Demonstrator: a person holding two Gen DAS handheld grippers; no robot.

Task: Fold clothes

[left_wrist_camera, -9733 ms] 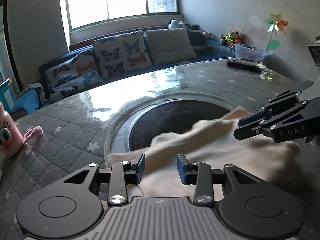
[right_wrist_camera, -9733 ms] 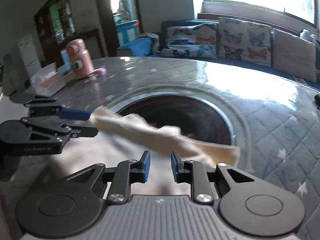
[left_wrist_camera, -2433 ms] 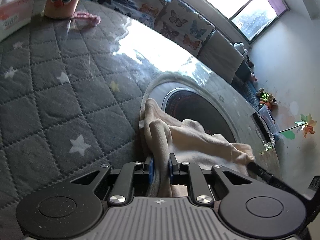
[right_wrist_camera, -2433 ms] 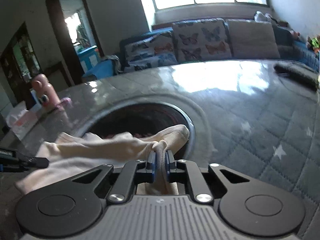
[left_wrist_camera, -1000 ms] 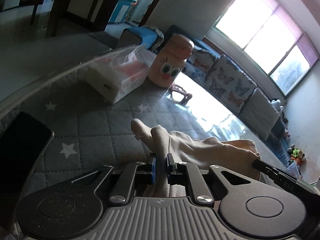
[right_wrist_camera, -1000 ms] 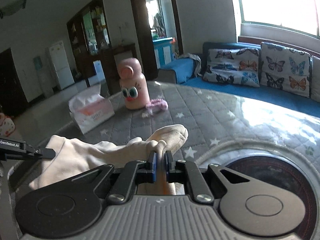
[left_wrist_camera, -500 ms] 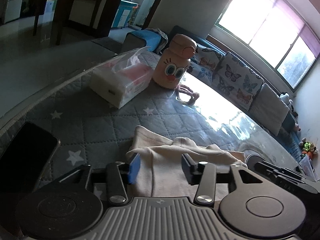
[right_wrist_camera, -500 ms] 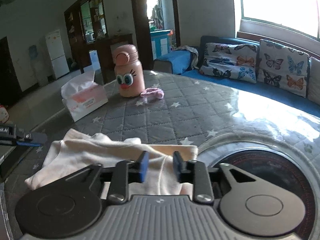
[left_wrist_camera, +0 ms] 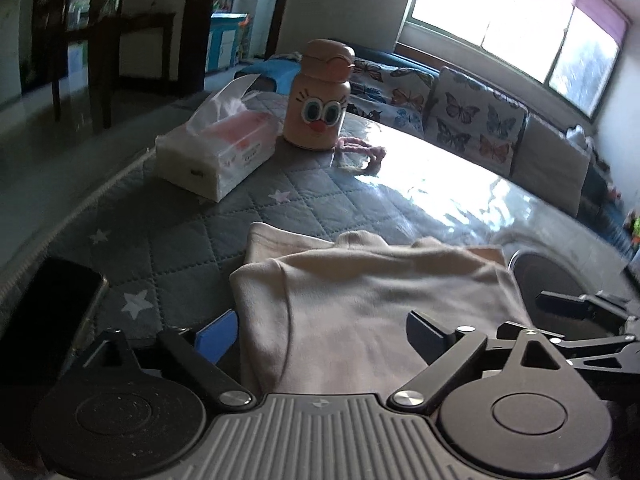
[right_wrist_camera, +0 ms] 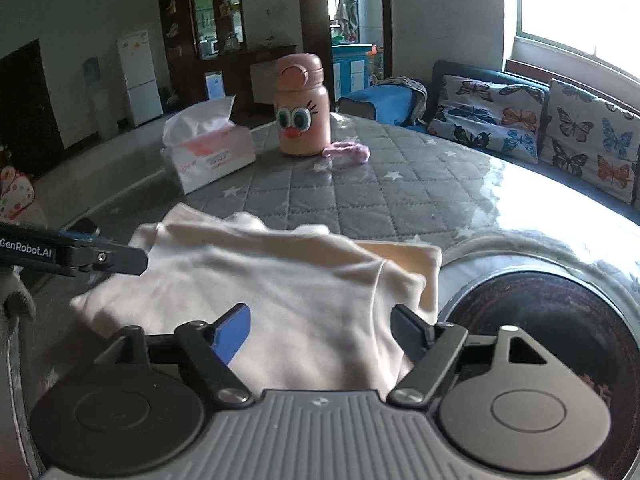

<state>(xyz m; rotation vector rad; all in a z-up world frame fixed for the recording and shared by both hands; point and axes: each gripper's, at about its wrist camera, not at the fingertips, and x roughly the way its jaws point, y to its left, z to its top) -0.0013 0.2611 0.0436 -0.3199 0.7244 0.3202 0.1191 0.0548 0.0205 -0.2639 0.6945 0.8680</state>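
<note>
Cream soft knit garment (left_wrist_camera: 384, 304) lying folded flat on grey quilted star-patterned table cover (left_wrist_camera: 224, 216), beside dark round inset. Looking light, limp, non-slippery; best pinching at a folded edge or corner. Left gripper (left_wrist_camera: 320, 328) and right gripper (right_wrist_camera: 320, 328) opening, jaws straddling cloth, pads clear. Differing from a second ago: cloth then being pinched and lifted.

White lettering "GenRobot.AI" runs along the black side of the left gripper (right_wrist_camera: 72, 254). Red print on the tissue box (right_wrist_camera: 210, 156) is too small to read.
</note>
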